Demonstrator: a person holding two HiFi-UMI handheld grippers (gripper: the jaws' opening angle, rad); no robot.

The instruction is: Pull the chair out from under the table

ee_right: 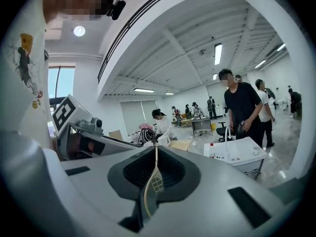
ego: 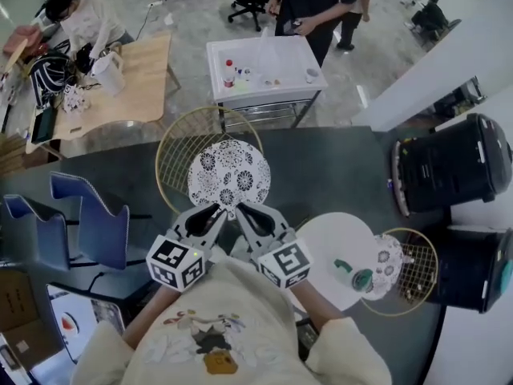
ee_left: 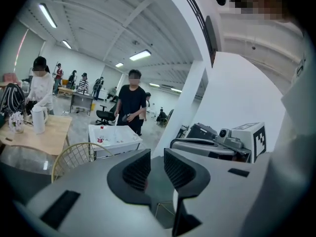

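Note:
In the head view the gold wire chair (ego: 228, 175) with a black-and-white patterned seat cushion stands on the dark floor, a little apart from the small round white table (ego: 325, 239). Both grippers are held close to my chest and point at the chair's near edge. My left gripper (ego: 210, 209) has a clear gap between its ribbed pads (ee_left: 137, 169) and nothing in it. My right gripper (ego: 247, 208) has its jaws drawn together to a thin slit (ee_right: 154, 154), through which only the distant chair shows. Neither gripper touches the chair.
A second patterned chair (ego: 397, 267) sits at the round table's right side. A white cart (ego: 264, 70) with a person behind it stands beyond the chair, and a wooden table (ego: 132, 79) at the back left. Blue chairs (ego: 88, 215) stand left, black machines (ego: 453, 163) right.

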